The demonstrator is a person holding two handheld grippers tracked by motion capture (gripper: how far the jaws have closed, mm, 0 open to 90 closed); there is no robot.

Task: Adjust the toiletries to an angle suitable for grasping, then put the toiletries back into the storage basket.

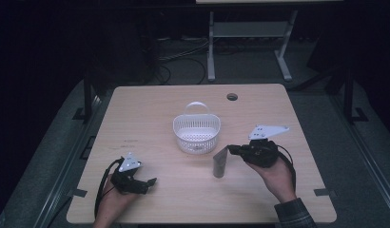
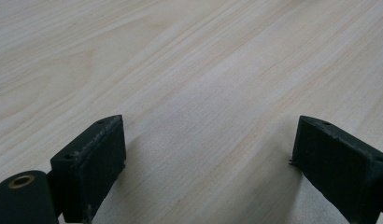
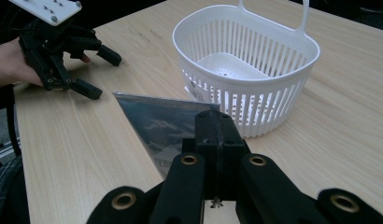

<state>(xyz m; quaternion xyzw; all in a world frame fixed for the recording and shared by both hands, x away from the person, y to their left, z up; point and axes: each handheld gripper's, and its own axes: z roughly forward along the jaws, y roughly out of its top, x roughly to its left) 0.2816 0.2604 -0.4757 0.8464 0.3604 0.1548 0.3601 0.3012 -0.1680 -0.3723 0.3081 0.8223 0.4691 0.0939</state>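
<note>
Nearest the lens in the right gripper view: right gripper (image 3: pixel 213 126), its 2 black jaws pressed together on the near edge of a dark foil pouch (image 3: pixel 157 123), pinching it flat. Same grip in the high view: right gripper (image 1: pixel 235 150) at the right of the wooden table (image 1: pixel 136 109), held level by the right hand (image 1: pixel 274 173), with the pouch (image 1: pixel 220 162) hanging from the pinch, lower end at or close to the tabletop, contact not clear. Pouch position: just near and right of the white slotted basket (image 1: pixel 197 132), close beside it, not inside. Basket upright at the table's middle, handle raised at the far side, mouth open, interior apparently without contents (image 3: pixel 227 65). Pinch at 1 edge probably chosen so that the thin, limp pack hangs free and can go over the low rim; lift and carry toward the basket judged as the next step, not yet done. Left gripper (image 1: pixel 148 183) low over the near left of the table, borne by the left hand (image 1: pixel 112 202), well apart from pouch and basket, likely parked out of the way. Left gripper view: jaws spread wide over bare wood (image 2: pixel 203 70), nothing between them.
</note>
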